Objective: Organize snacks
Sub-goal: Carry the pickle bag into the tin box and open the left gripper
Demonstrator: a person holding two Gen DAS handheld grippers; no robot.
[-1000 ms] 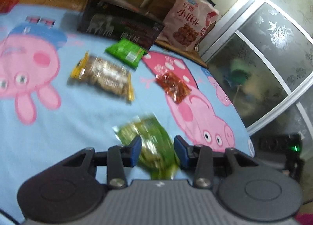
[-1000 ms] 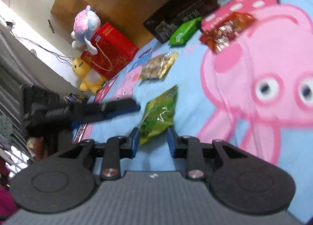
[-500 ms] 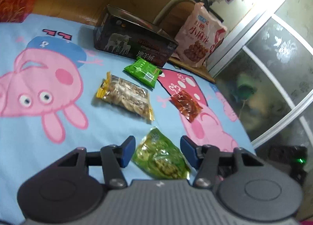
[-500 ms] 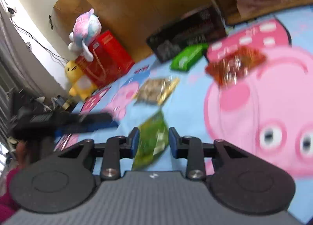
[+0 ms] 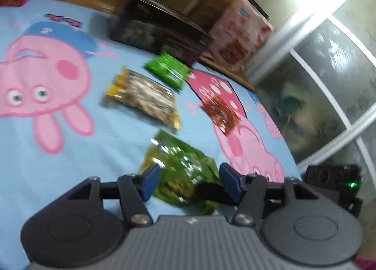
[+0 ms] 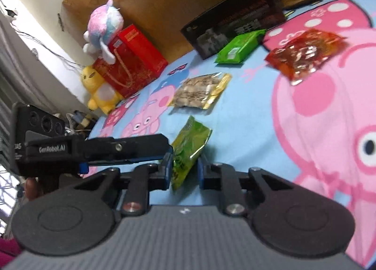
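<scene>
A green pea snack packet (image 5: pixel 181 166) lies on the blue cartoon bedsheet (image 5: pixel 47 152). My left gripper (image 5: pixel 189 177) straddles its near end; the jaws are opening and the blue pads stand at the packet's edges without pressing. In the right wrist view the same packet (image 6: pixel 191 143) has its near end between the pads of my right gripper (image 6: pixel 184 167). Those jaws are closing, and a thin gap still shows at the right pad. One dark right finger (image 5: pixel 211 191) lies over the packet in the left wrist view.
Further back lie a yellow nut packet (image 5: pixel 143 98), a flat green packet (image 5: pixel 168 70) and a red packet (image 5: pixel 219 112). A black box (image 5: pixel 159 32) and a big pink bag (image 5: pixel 239 32) stand behind. A red gift box (image 6: pixel 131 58) and plush toys (image 6: pixel 103 28) stand left.
The left jaws have spread wider around the green packet. The right jaws have narrowed on its other end, and a right finger now shows in the left wrist view.
</scene>
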